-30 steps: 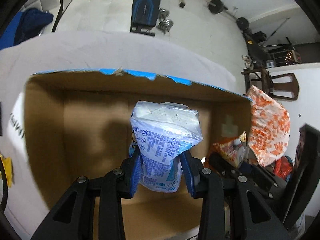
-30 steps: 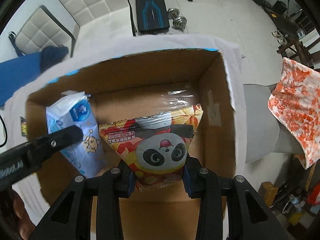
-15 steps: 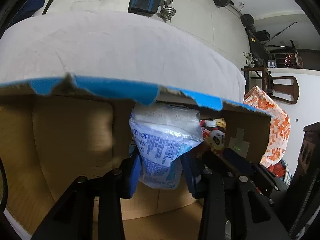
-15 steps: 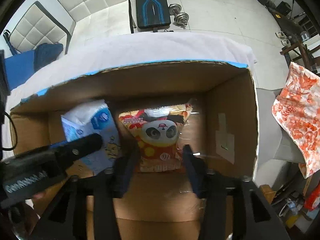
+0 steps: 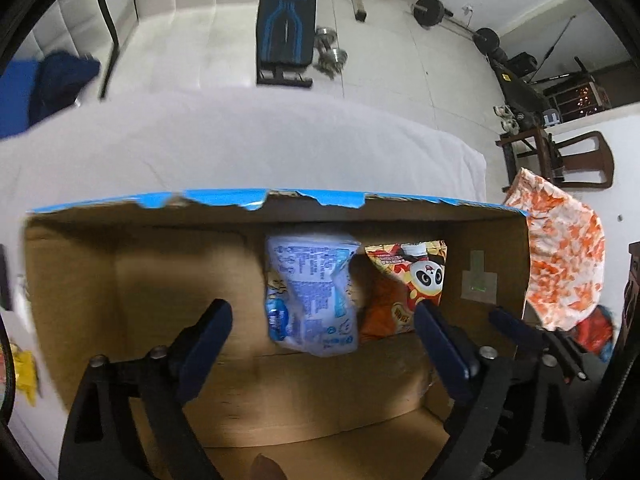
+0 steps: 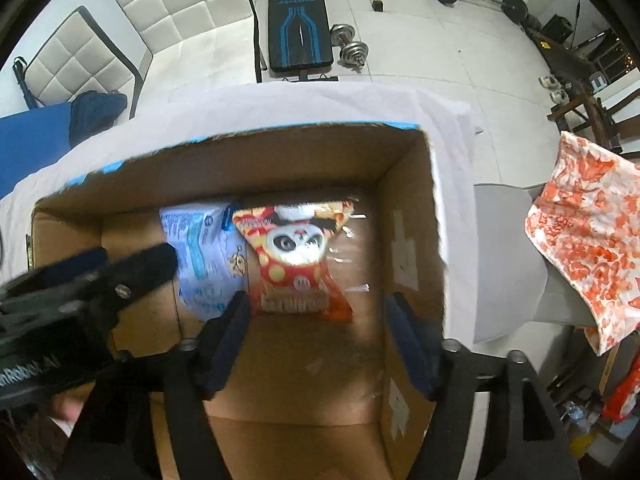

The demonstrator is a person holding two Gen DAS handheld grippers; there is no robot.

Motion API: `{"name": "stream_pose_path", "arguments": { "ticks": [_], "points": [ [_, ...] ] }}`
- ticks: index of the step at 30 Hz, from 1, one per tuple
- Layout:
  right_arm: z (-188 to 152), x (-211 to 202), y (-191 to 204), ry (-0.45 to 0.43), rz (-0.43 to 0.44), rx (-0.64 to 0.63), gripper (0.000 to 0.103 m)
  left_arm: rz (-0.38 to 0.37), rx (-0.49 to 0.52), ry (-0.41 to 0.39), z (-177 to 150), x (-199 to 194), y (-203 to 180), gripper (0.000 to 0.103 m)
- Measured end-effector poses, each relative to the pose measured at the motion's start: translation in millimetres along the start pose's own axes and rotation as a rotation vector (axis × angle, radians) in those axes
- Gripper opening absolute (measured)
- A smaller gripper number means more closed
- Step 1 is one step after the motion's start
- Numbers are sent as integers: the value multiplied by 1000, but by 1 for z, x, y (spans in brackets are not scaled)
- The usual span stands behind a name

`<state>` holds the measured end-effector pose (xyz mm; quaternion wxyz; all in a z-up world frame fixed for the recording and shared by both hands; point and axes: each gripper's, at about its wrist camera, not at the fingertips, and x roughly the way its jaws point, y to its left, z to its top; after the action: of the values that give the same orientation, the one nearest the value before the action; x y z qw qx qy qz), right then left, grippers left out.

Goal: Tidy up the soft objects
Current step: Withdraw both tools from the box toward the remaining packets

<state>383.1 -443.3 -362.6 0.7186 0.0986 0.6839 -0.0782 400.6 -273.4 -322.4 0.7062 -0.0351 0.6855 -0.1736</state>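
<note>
A blue and white tissue pack [image 5: 310, 296] stands inside the cardboard box [image 5: 72, 280], against its far wall. A red panda snack bag [image 5: 408, 288] stands right beside it. My left gripper [image 5: 324, 344] is open and empty, just short of the tissue pack. In the right wrist view the panda bag [image 6: 298, 260] and tissue pack [image 6: 200, 256] stand side by side in the box [image 6: 412, 208]. My right gripper [image 6: 320, 332] is open and empty in front of the panda bag. The left gripper's black arm [image 6: 80, 288] crosses the left of that view.
The box sits on a white cloth [image 5: 240, 148] over the table. An orange and white patterned cloth [image 6: 588, 232] hangs over a grey chair at the right. A weight bench [image 6: 298, 20] and dumbbells lie on the floor beyond. A yellow item [image 5: 24, 372] lies left of the box.
Both grippers have opened and let go of their packs, which now stand in the box. Both grippers have drawn back a little from them.
</note>
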Motion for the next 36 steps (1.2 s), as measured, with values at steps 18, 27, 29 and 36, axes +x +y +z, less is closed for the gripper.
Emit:
{"name": "stream_pose_path", "arguments": {
  "ticks": [18, 27, 29, 36],
  "points": [
    [-112, -84, -7, -220, -32, -6, 103, 146, 91, -285, -113, -108, -13, 102],
    [-187, -159, -5, -323, -15, -22, 103, 155, 68, -335, -185, -165, -16, 103],
    [-204, -173, -4, -337, -10, -28, 103, 162, 56, -345, -196, -176, -16, 102],
    [-248, -217, -5, -387, -2, -20, 103, 190, 67, -390, -226, -213, -20, 103]
  ]
}}
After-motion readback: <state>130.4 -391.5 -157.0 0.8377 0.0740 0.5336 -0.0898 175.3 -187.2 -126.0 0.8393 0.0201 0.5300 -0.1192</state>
